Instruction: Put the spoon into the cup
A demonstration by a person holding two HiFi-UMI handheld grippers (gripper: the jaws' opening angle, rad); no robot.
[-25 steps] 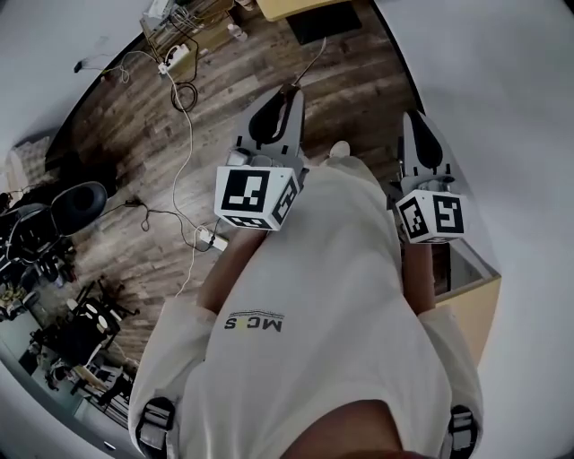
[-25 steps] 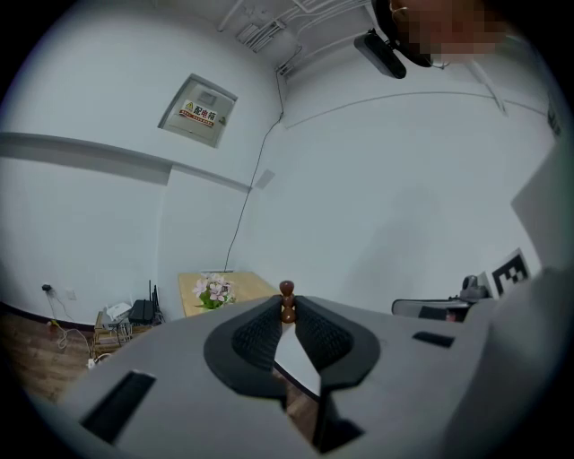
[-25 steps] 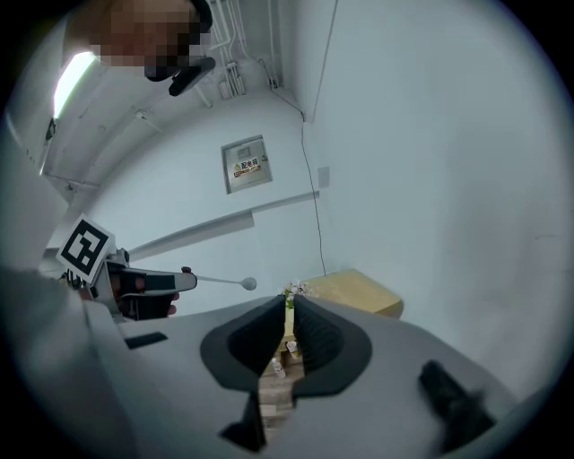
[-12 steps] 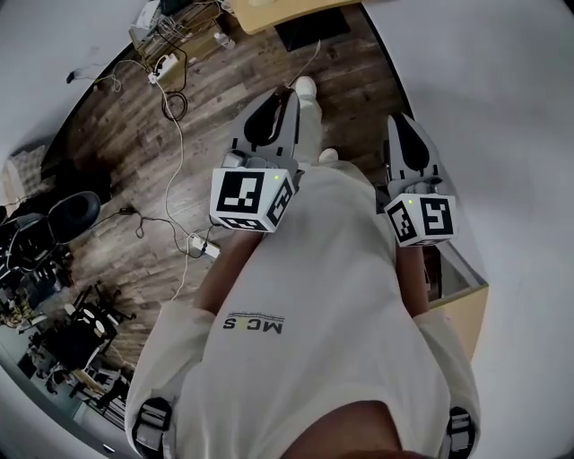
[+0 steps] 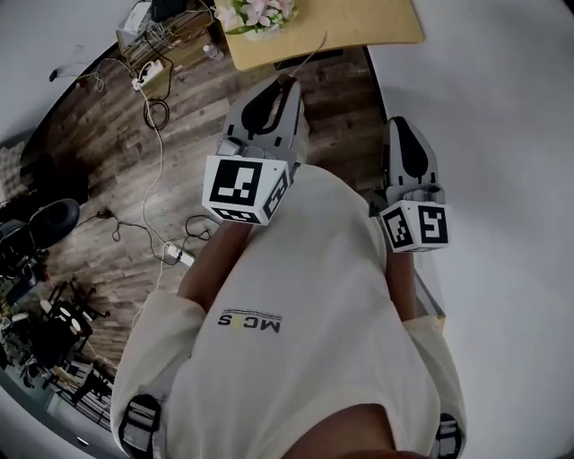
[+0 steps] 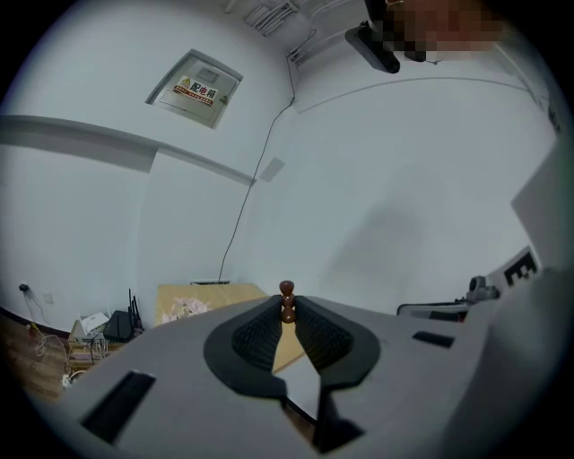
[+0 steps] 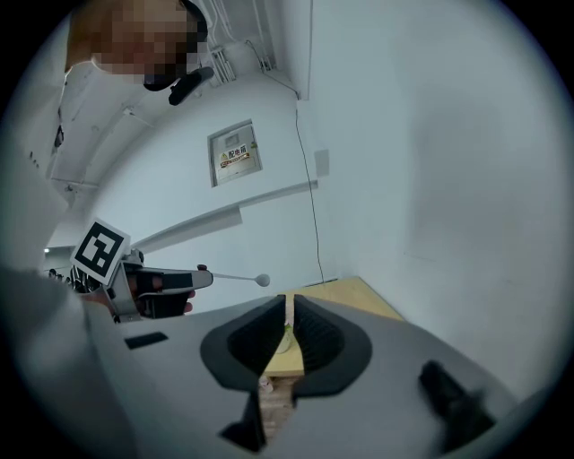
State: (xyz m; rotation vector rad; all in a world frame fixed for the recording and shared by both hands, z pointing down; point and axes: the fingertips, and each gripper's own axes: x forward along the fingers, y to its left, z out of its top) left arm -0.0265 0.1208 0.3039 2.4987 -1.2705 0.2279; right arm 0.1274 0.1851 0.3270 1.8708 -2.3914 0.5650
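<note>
My left gripper (image 5: 287,82) is shut on a thin spoon (image 5: 309,56) that sticks out forward past its tips. In the left gripper view the spoon's brown end (image 6: 287,300) shows between the pads. The right gripper view shows the left gripper (image 7: 199,278) from the side, the spoon (image 7: 240,278) level with a round end. My right gripper (image 5: 400,124) is held beside it, its jaws (image 7: 289,312) a narrow gap apart with nothing between them. A light wooden table (image 5: 359,27) lies ahead. I cannot make out a cup.
A bunch of pale flowers (image 5: 256,13) lies on the table's left part. Cables and a power strip (image 5: 172,255) cross the dark wooden floor. Clutter stands at the far left. A white wall runs along the right, with a low wooden box (image 5: 432,303) at its foot.
The person has walked forward: the table with the flowers has come into the top of the head view. Both grippers keep the same pose, the spoon still held.
</note>
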